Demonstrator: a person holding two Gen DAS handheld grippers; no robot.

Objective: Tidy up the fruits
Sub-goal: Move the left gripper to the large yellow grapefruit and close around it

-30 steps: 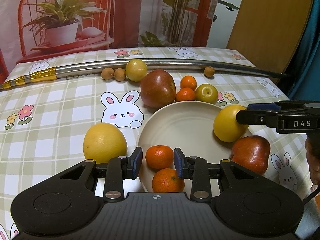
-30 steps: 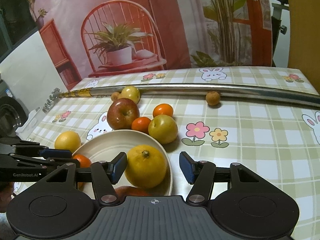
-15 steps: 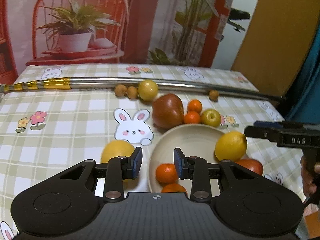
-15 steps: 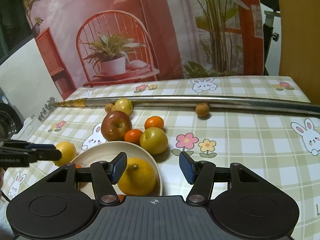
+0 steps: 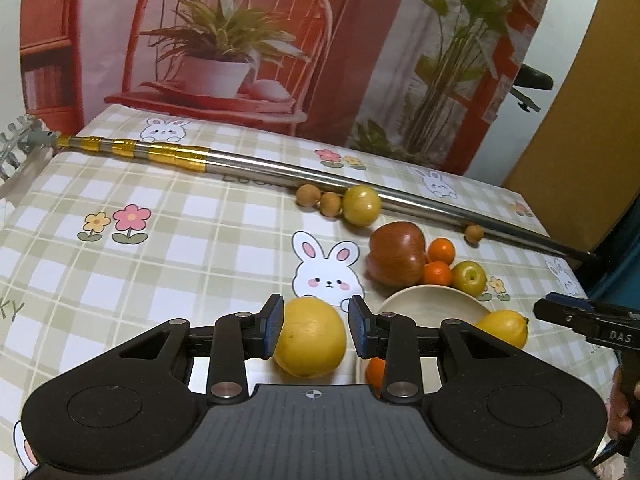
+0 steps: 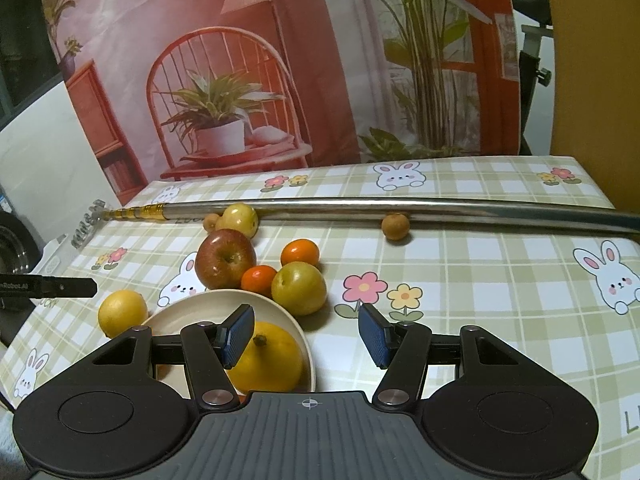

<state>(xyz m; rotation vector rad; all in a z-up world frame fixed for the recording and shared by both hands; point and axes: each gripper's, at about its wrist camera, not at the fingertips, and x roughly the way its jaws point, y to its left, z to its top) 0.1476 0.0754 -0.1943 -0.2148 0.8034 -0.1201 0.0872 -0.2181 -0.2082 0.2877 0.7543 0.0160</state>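
Left claw [image 5: 316,330], jaws apart, brackets our yellow citrus [image 5: 310,338] on the bench [image 5: 180,248], lined up to carry it to the plate [image 5: 430,306]; right claw [image 6: 306,338] waits open.

Printed chair-and-plant backdrop [image 6: 248,92]; checked tablecloth [image 6: 480,280]

The left gripper [image 5: 316,326] is shifting left, away from the small oranges in the cream plate [image 5: 430,300], and is now framing the large yellow citrus [image 5: 310,338] on the tablecloth beside the plate. The right gripper [image 6: 306,338], jaws wide apart, is pulling back from the yellow fruit [image 6: 266,358] lying in the plate.
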